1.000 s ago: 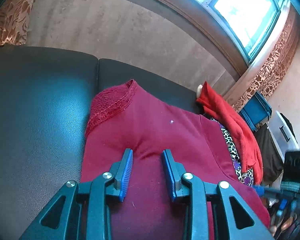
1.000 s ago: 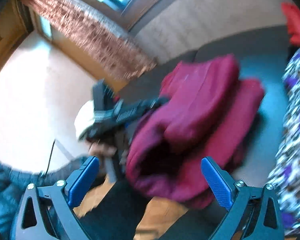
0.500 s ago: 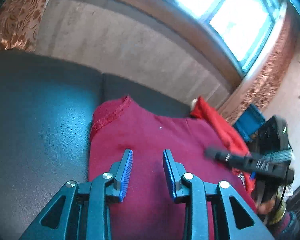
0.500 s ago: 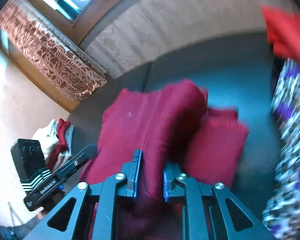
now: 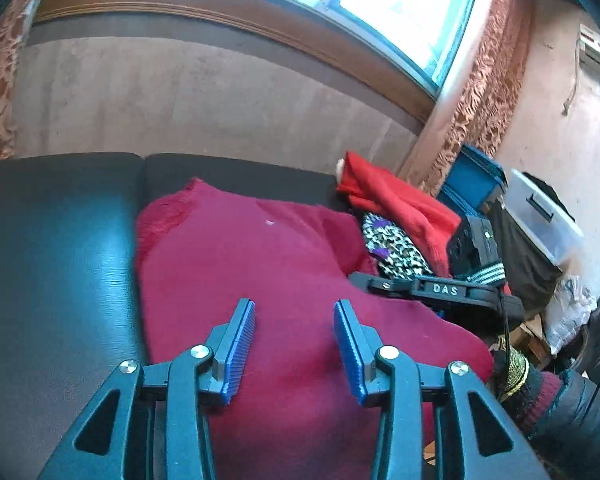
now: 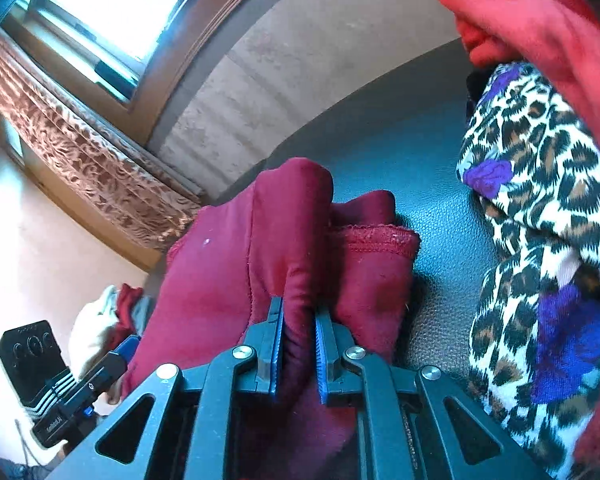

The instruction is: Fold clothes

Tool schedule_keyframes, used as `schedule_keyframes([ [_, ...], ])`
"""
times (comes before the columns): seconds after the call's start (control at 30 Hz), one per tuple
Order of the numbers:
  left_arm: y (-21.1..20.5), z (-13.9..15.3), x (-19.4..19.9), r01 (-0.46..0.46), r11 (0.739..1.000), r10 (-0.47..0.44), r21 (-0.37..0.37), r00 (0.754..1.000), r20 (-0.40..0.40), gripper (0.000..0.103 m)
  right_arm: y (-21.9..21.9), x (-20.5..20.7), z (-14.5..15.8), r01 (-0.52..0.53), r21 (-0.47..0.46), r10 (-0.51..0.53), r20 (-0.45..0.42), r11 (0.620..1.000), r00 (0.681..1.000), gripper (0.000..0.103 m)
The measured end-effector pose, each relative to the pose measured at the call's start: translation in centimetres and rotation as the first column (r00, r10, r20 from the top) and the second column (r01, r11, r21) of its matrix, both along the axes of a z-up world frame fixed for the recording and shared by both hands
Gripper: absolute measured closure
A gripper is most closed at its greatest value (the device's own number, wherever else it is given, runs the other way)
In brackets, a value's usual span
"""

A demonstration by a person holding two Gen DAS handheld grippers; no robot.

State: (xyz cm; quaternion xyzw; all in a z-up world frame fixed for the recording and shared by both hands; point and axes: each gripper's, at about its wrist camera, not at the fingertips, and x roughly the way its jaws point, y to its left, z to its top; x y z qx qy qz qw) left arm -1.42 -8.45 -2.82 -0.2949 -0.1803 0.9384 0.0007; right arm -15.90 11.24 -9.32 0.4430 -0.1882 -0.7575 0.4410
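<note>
A maroon garment [image 5: 260, 264] lies partly folded on a black leather couch [image 5: 52, 240]. My left gripper [image 5: 294, 344] is open and hovers just above the garment's near part, holding nothing. My right gripper [image 6: 298, 344] is shut on a fold of the same maroon garment [image 6: 284, 248], pinching a raised ridge of cloth. The right gripper's body also shows in the left wrist view [image 5: 428, 290] at the garment's right edge. The garment's hemmed edge [image 6: 376, 240] lies doubled beside the pinched fold.
A leopard-print cloth with purple patches [image 6: 540, 208] and a bright red garment [image 6: 540, 20] are piled on the couch's right end. A blue crate [image 5: 476, 176] and a clear lidded bin [image 5: 540, 220] stand past it. The couch back and a window are behind.
My right gripper went from wide open to shut on a fold of the maroon garment. My left gripper stayed open and tilted up slightly.
</note>
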Motion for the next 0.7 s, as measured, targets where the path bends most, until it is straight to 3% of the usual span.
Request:
schedule_keyframes([
  [0.07, 1.7, -0.2, -1.1, 0.058, 0.998, -0.058, -0.033, 0.998, 0.020, 0.063, 0.3, -0.5, -0.1, -0.004, -0.021, 0.004, 0.023, 1.000, 1.000, 0.091],
  [0.2, 5.6, -1.8, -3.7, 0.133, 0.974, -0.115, -0.185, 0.988, 0.104, 0.063, 1.1, -1.2, -1.4, -0.024, -0.123, 0.037, 0.111, 0.992, 0.993, 0.090],
  [0.3, 4.5, -1.4, -4.4, 0.138, 0.984, -0.123, -0.109, 0.984, 0.132, 0.065, 1.8, -0.7, -0.7, -0.034, -0.107, 0.045, 0.097, 0.994, 0.994, 0.089],
  [0.37, 3.6, -1.2, -4.2, 0.148, 0.986, -0.136, -0.080, 0.980, 0.146, 0.069, 2.2, -0.6, 0.3, -0.038, -0.097, 0.048, 0.099, 0.995, 0.994, 0.083],
  [0.43, 3.0, -1.1, -4.1, 0.167, 0.984, -0.156, -0.063, 0.975, 0.156, 0.069, 4.3, 0.0, 1.7, -0.036, -0.115, 0.047, 0.092, 0.993, 0.995, 0.064],
  [0.47, 2.8, -1.0, -4.1, 0.175, 0.983, -0.164, -0.057, 0.973, 0.164, 0.069, 5.3, 0.7, 2.3, -0.053, -0.133, 0.063, 0.075, 0.990, 0.995, 0.045],
  [0.5, 2.6, -0.9, -4.3, 0.182, 0.982, -0.171, -0.050, 0.969, 0.176, 0.069, 6.7, 1.8, 3.0, -0.091, -0.153, 0.100, 0.054, 0.984, 0.993, 0.035],
  [0.57, 2.4, -0.2, -4.5, 0.194, 0.981, -0.185, -0.031, 0.964, 0.190, 0.073, 8.2, 3.8, 3.8, -0.198, -0.181, 0.210, 0.049, 0.963, 0.977, 0.023],
  [0.6, 2.2, 0.3, -4.7, 0.200, 0.980, -0.194, -0.018, 0.963, 0.186, 0.074, 8.6, 5.2, 4.4, -0.267, -0.164, 0.277, 0.040, 0.950, 0.960, 0.013],
  [0.7, 1.8, 1.9, -5.4, 0.211, 0.977, -0.205, -0.020, 0.967, 0.153, 0.074, 8.2, 8.4, 5.6, -0.407, -0.068, 0.408, -0.001, 0.911, 0.913, 0.002],
])
